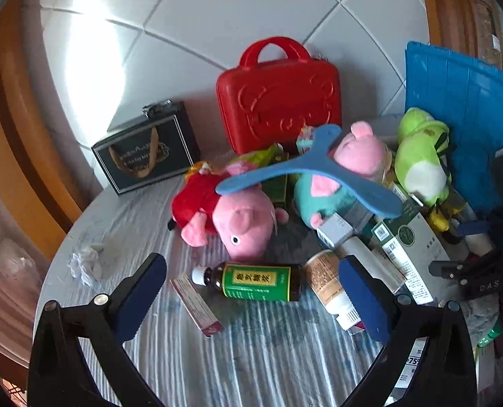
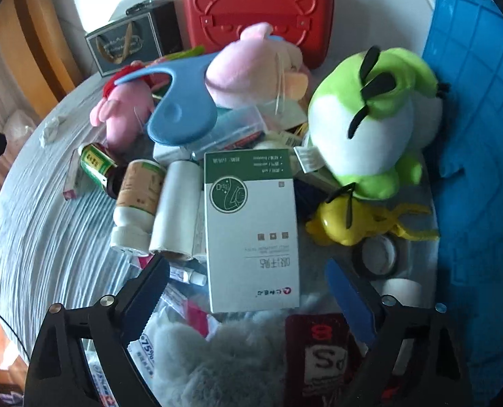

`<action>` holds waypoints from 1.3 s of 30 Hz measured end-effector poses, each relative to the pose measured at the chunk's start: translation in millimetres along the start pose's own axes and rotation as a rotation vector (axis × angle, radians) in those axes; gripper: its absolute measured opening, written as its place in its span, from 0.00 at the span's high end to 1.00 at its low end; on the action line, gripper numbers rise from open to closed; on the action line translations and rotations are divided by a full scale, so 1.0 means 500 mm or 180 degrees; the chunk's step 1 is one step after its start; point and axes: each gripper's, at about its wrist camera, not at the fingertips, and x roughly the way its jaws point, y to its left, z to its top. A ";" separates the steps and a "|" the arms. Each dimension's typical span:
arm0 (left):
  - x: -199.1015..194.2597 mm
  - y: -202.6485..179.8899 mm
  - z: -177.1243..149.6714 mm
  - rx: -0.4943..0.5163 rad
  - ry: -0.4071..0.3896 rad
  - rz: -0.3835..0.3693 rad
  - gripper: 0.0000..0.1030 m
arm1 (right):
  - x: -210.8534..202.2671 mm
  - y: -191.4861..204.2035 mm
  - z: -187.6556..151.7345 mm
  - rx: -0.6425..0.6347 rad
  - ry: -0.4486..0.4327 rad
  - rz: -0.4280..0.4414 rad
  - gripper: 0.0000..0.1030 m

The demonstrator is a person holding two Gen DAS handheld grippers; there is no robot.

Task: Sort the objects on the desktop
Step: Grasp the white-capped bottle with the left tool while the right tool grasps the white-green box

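Left wrist view: the left gripper [image 1: 251, 291] stands wide, nothing between its blue pads [image 1: 142, 295]. The brown bottle [image 1: 251, 281] with the green label lies on its side on the striped cloth [image 1: 251, 356], right in the gap between the fingers. Its long axis runs across the gap, white cap toward the left finger, so the jaws would close on its ends unless the wrist rolls. A thin red box [image 1: 197, 305] lies just beside the left finger, and a beige tube [image 1: 329, 285] near the right one. Behind them are the pink pig [image 1: 241, 224], a blue hanger [image 1: 305, 169], the red case [image 1: 278, 101] and a dark box [image 1: 146, 149]. At the right edge part of the other gripper shows.

Right wrist view: the right gripper [image 2: 248, 298] is also wide and holds nothing. A white and green carton [image 2: 251, 230] lies ahead, its near end between the fingertips and its long axis pointing away along the fingers, so I judge it the likelier target for this hand. A grey furry thing [image 2: 217, 356] lies under the jaws.

Only this view shows the yellow toy [image 2: 346, 224], the tape roll [image 2: 376, 257] and the frog [image 2: 370, 118] in full. The bottle appears end-on here, well to the left of the right fingers, so the left hand is nearer to it.
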 end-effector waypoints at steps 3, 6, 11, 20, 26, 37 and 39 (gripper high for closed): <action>0.043 -0.031 -0.023 0.0045 0.0189 -0.0071 0.00 | 0.069 -0.025 0.006 0.0089 0.0252 0.0080 0.14; 0.089 -0.060 -0.041 0.0046 0.0386 -0.0195 0.00 | 0.105 -0.042 0.004 0.0165 0.0366 0.0255 0.17; 0.171 -0.113 -0.060 -0.0019 0.0742 -0.0424 0.00 | 0.123 -0.048 0.013 0.0185 0.0409 0.0385 0.16; 0.270 -0.095 -0.090 -0.0681 0.1118 -0.0590 0.00 | 0.123 -0.068 0.008 0.0217 0.0460 0.0482 0.16; 0.307 -0.103 -0.105 -0.0582 0.1233 -0.0483 0.10 | 0.133 -0.063 0.017 0.0152 0.0543 0.0479 0.16; 0.281 -0.126 -0.095 -0.0116 0.1094 -0.0702 0.49 | 0.114 -0.065 0.012 0.0031 0.0431 0.0274 0.21; 0.260 -0.122 -0.094 -0.0064 0.1012 -0.0691 0.49 | 0.074 -0.060 0.016 -0.0023 0.0243 0.0268 0.21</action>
